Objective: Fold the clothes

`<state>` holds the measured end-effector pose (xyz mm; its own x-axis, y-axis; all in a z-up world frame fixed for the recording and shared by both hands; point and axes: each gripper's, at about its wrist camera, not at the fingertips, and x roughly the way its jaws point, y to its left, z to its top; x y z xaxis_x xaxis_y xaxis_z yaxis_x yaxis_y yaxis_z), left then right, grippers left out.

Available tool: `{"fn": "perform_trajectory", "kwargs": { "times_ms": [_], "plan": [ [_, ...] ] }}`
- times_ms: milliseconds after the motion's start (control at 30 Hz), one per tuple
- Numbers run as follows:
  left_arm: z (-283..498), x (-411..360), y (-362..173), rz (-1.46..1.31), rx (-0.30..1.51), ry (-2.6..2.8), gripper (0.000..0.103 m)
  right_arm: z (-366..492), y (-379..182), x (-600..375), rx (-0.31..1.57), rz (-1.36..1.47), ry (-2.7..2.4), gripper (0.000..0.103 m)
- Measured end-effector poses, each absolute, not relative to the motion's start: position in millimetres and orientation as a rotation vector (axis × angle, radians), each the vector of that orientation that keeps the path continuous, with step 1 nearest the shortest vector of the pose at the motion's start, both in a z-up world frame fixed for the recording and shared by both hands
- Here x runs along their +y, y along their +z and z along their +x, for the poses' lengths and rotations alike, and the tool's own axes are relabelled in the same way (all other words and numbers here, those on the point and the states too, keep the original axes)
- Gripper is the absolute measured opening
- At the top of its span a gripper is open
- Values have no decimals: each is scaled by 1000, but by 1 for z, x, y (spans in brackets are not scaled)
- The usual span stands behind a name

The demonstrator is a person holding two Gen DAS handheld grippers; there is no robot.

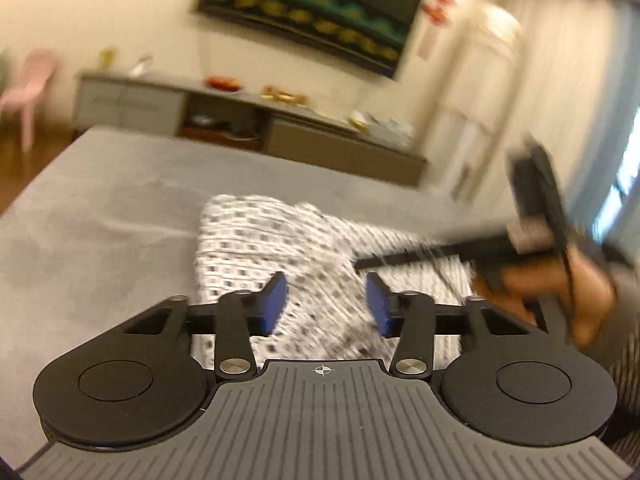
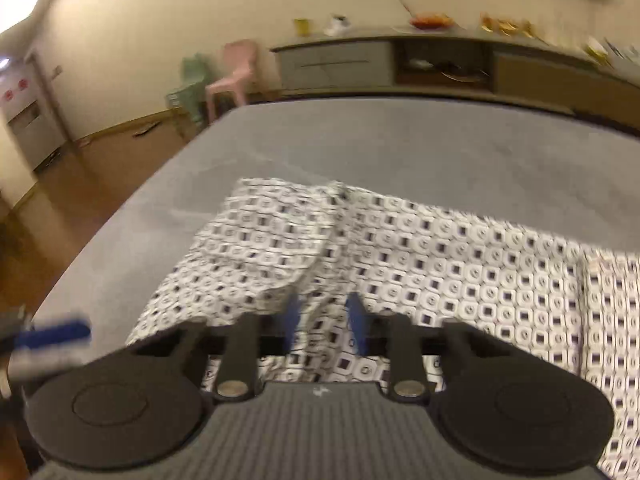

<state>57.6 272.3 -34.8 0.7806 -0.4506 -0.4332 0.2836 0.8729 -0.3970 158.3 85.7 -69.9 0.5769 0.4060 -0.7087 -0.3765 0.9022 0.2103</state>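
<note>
A white garment with a black square print (image 2: 440, 256) lies partly folded on a grey bed (image 2: 440, 152), with a doubled layer at its left end. My right gripper (image 2: 324, 320) hovers low over the near edge of that layer. Its blue pads stand a little apart, and patterned cloth shows in the gap without being pinched. In the left wrist view, my left gripper (image 1: 326, 304) is open above the same garment (image 1: 260, 236), with nothing between its pads. A person's hand (image 1: 560, 288) holds the blurred right gripper's black fingers (image 1: 420, 254) over the cloth at the right.
Bare grey bed (image 1: 100, 220) stretches left of and beyond the garment. A long low sideboard (image 1: 240, 120) with small items stands against the far wall. A pink chair (image 2: 236, 68) and wooden floor (image 2: 80, 184) lie past the bed's left edge. Curtains (image 1: 580, 80) hang at the right.
</note>
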Motion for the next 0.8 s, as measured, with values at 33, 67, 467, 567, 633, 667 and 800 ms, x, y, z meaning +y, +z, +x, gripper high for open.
{"fn": "perform_trajectory", "kwargs": {
  "times_ms": [33, 67, 467, 567, 633, 667, 800],
  "plan": [
    [63, 275, -40, -340, 583, -367, 49, 153, -64, 90, 857, 18, 486, 20],
    [69, 278, -45, -358, 620, -329, 49, 148, -65, 96, 885, -11, 504, 17],
    [90, 263, -71, -393, 776, -252, 61, 108, -56, 106, 901, -189, 567, 25],
    [91, 267, -74, -441, 774, -245, 59, 110, -32, 99, 814, -138, 554, 25],
    [91, 269, -75, -467, 773, -240, 56, 116, -21, 102, 756, -155, 541, 26],
    [90, 269, -75, -473, 775, -237, 56, 124, -21, 106, 738, -177, 542, 25],
    [87, 265, -73, -446, 773, -239, 56, 180, -18, 134, 705, -294, 535, 26]
  ]
}}
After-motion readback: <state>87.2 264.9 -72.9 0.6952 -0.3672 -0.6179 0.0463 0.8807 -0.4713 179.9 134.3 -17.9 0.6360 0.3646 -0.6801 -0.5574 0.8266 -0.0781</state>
